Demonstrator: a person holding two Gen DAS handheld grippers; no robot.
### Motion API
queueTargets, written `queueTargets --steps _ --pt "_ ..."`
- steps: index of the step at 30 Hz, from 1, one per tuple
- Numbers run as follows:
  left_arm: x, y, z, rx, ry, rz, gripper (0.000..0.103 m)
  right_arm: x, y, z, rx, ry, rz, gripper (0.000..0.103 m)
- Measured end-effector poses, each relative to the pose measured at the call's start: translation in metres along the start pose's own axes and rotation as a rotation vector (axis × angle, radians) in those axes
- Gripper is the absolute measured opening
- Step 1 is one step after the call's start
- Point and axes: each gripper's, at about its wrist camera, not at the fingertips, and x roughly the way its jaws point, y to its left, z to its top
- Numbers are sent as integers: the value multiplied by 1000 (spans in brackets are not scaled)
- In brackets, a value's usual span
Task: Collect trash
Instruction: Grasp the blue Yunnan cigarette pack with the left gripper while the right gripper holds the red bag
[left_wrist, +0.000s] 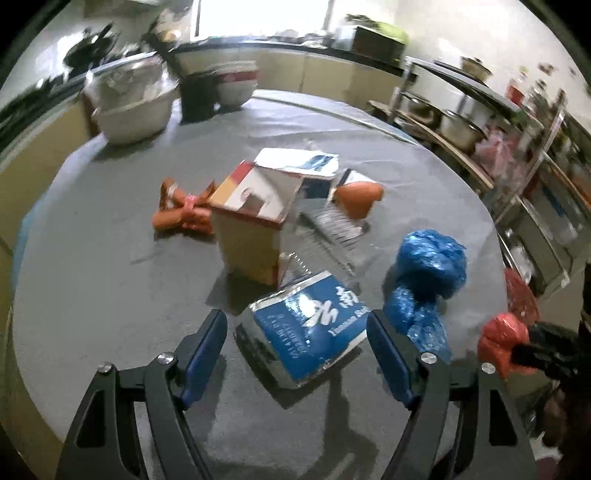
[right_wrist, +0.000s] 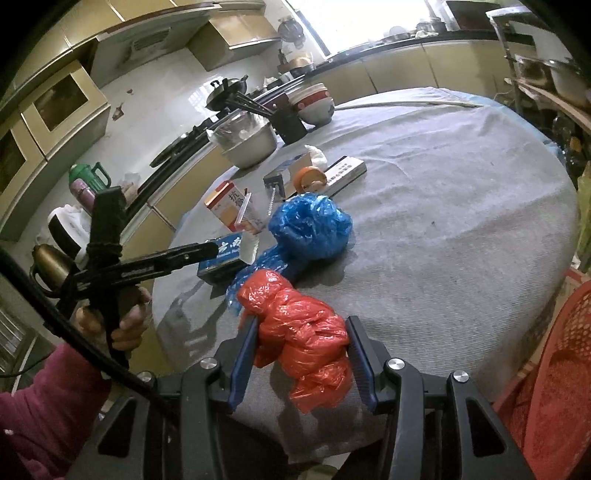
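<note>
Table (left_wrist: 110, 277): I see a round grey-covered top filling the centre of both views; all the loose trash lies on it.
Red basket (right_wrist: 554, 387): I see a perforated red wall at the lower right edge of the right wrist view, just right of my right gripper; I judge it the likely receptacle.
Blue bag (left_wrist: 430, 258): a crumpled blue plastic bundle at centre right of the left wrist view, just right of the blue box.
Red bag (right_wrist: 306, 339): a knotted red plastic bundle in the lower centre of the right wrist view.
Blue box (left_wrist: 308, 328): a flattened blue and silver carton in the lower centre of the left wrist view, lying directly ahead of my left tongs and partly between the fingers. Its long axis runs from lower left to upper right, skewed to the finger line.
Left gripper (left_wrist: 297, 354): spread wide; neither pad presses the blue box.
Right gripper (right_wrist: 301, 358): pinching the red bag, both pads against the plastic.
Nearer hand: my left for the blue box; my right is occupied.
Next move, my judgement: I roll the left wrist to square the pads across the carton's narrow width before closing.
Writing, blue box: large white Chinese characters, tilted and blurred; a Latin line beneath starts with "Y", the rest unreadable.
Writing, yellow box (right_wrist: 236, 210): upright carton with red top; two Chinese characters, the first reads "抗".
</note>
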Motion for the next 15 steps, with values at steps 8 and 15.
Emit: queueTargets --steps 8,15 --pt "9 -36 0 395 32 94 78 1 -1 0 14 2 -6 50" --pt "31 -31 6 509 118 74 78 -1 0 0 36 -3 -10 50"
